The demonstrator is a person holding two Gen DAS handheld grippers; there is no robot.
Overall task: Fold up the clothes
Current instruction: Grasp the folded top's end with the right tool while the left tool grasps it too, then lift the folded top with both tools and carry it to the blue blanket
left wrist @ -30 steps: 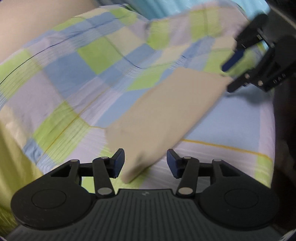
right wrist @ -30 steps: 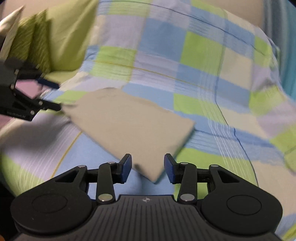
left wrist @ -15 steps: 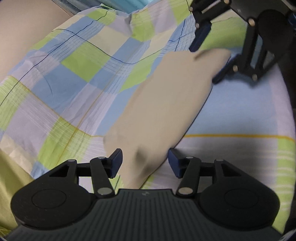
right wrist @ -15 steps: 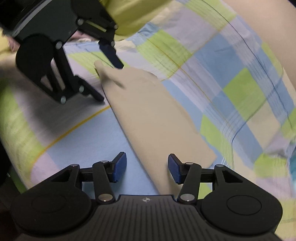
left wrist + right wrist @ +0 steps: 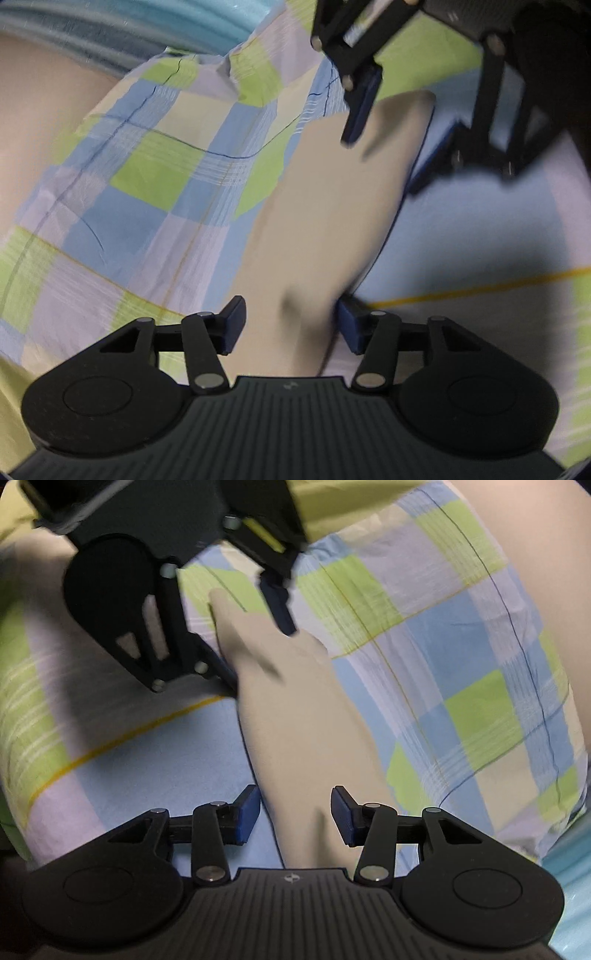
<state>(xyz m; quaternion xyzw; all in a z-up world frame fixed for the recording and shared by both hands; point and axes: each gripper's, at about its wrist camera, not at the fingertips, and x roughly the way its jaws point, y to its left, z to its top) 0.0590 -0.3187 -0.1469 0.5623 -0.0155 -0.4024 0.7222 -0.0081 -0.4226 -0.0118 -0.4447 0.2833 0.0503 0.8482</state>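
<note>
Both tools straddle opposite ends of the flat folded beige cloth (image 5: 325,221): left gripper (image 5: 288,325) half-open, right gripper (image 5: 295,812) closing, neither pinching yet. Next, probably clamp both ends.

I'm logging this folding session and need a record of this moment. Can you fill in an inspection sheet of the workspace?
Surface: checked bedsheet in blue, green and lilac, lightly wrinkled.
Job's things: one beige cloth, a narrow folded strip lying on the sheet between the two grippers.
Clutter: nothing seen.
Grippers: left gripper straddles one end of the cloth, jaws apart; right gripper straddles the other end, jaws closing, pads not yet pressing.
Cables: nothing seen.
Surroundings: yellow-green fabric beyond the sheet; teal striped fabric at its edge; frames blurred.
</note>
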